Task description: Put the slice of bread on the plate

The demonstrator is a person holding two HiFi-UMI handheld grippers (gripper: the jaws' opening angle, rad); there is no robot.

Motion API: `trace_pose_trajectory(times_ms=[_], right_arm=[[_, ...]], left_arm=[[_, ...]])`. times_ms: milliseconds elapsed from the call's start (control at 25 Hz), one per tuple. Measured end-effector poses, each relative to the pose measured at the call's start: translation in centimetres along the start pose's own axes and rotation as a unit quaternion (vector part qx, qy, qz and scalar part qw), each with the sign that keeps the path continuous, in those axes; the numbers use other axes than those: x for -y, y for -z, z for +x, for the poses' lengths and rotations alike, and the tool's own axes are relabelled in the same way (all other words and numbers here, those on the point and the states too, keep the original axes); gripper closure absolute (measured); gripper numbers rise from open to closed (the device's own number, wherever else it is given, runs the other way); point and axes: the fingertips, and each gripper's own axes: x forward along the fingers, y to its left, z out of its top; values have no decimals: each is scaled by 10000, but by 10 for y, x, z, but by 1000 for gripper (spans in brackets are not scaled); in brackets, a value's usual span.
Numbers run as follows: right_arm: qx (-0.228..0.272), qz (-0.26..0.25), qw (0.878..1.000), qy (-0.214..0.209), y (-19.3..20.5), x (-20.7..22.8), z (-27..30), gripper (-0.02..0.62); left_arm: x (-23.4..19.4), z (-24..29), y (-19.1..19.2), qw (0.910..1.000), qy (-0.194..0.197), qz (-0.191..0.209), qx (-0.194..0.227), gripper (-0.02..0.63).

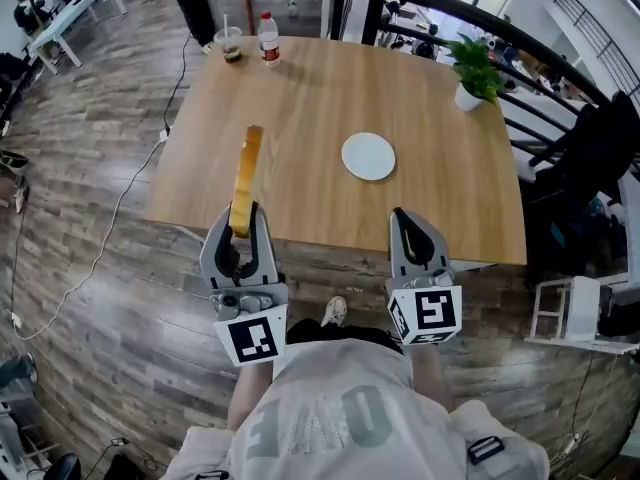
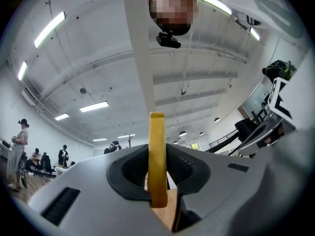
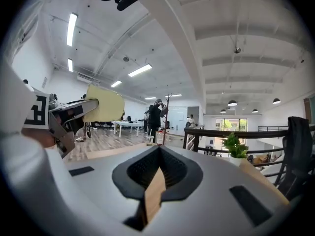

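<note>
A yellow-crusted slice of bread (image 1: pixel 247 173) stands on edge, upright, with my left gripper (image 1: pixel 242 220) shut on its lower end, just short of the wooden table's (image 1: pixel 310 98) near edge. In the left gripper view the slice (image 2: pixel 157 156) shows edge-on between the pads. The white plate (image 1: pixel 368 156) lies empty on the table, ahead and to the right of the bread. My right gripper (image 1: pixel 401 215) is shut with nothing in it, at the near edge below the plate. In the right gripper view the bread (image 3: pixel 106 103) appears flat-on at the left.
A bottle (image 1: pixel 268 38) and a drink cup (image 1: pixel 230 44) stand at the table's far left edge. A potted plant (image 1: pixel 475 68) sits at the far right corner. A railing (image 1: pixel 470 18) runs behind the table. A cable (image 1: pixel 110 228) trails over the floor on the left.
</note>
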Motion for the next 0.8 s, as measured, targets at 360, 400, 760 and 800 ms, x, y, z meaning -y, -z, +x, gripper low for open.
trace_pose_trajectory(times_ms=[360,400,760,800], right_arm=[[-236,-111,9996,-53,-10,-25,65,578],[-195,-87,9998,26,-16,-21,70,578],[-128,-79,9985,520,-21,18,91,578],[-142,-64,9983,557,-18,27,91,578]], left_arm=[[-31,66,49,9986,488,-77,-192,523],[-33,78,49,9983,543,-148,-162,523],[-20,138,55,9959,833,-343,-93,523],[-11,141,55,9955,883,-320,-88,523]])
